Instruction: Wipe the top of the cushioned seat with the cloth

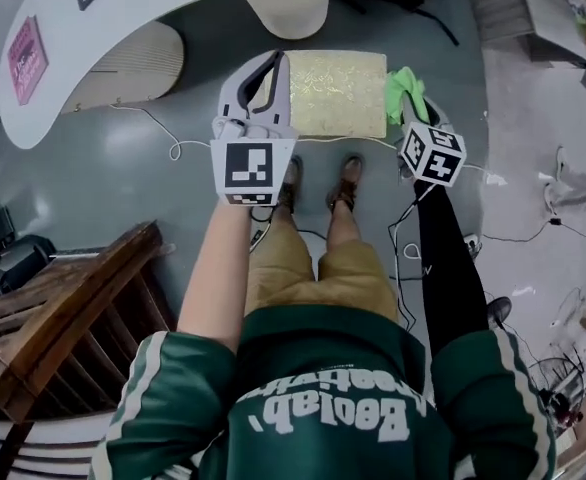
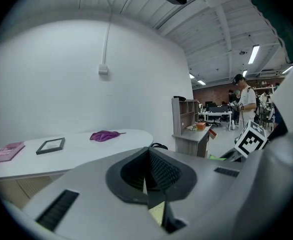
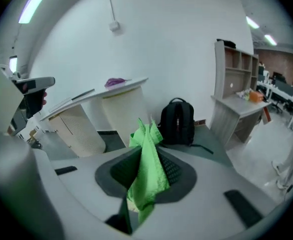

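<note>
Left jaws: I read the left gripper as closed together with nothing held; a sliver of yellow shows through the seam.
Right jaws: right gripper is clamped on the green cloth, which bunches out past the tips.
Seat: cushioned seat is on the floor between the two sets of jaws, with the left tips over its left edge and the cloth at its right edge.
Beyond right jaws: black backpack against the wall.
</note>
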{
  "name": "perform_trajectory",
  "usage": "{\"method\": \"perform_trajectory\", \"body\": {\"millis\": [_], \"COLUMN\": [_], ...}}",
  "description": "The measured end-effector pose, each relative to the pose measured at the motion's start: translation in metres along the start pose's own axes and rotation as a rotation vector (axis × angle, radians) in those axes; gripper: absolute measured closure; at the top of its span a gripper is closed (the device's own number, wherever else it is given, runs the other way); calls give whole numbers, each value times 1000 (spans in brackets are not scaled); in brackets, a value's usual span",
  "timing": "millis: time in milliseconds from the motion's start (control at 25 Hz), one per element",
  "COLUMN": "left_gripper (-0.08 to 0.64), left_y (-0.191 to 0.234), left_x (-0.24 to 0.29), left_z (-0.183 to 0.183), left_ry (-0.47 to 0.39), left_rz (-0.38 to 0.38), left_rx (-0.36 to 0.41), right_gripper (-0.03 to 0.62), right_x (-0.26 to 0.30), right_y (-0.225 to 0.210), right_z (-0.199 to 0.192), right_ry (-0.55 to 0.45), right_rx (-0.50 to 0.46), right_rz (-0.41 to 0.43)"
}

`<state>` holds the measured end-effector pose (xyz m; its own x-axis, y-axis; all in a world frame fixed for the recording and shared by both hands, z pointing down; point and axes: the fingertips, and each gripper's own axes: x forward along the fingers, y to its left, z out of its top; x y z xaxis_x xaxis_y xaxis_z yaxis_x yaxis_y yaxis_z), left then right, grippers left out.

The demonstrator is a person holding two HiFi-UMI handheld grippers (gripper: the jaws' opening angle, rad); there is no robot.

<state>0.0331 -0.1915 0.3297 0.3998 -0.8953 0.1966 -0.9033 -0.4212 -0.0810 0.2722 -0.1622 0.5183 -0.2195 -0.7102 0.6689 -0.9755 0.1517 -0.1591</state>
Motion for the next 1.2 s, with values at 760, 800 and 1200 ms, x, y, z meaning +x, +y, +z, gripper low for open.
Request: {"method": "perform_trajectory", "body": {"millis": [760, 800, 1200], "left_gripper": [545, 545, 545], "left_y": [78, 81, 81], "left_x": [-66, -69, -86], "left_z": [138, 142, 181], "left_ry": [-142, -149, -213], "left_rz": [-121, -123, -166], "left_rx": [78, 73, 73], "right_gripper": [514, 514, 515], "right_x": [-173, -178, -232], "right_y": [141, 145, 178], "right_z": [185, 190, 226], "right_ry": [-442, -452, -556], "right_rx": [-123, -129, -243], "right_rz": [-113, -120, -142]}}
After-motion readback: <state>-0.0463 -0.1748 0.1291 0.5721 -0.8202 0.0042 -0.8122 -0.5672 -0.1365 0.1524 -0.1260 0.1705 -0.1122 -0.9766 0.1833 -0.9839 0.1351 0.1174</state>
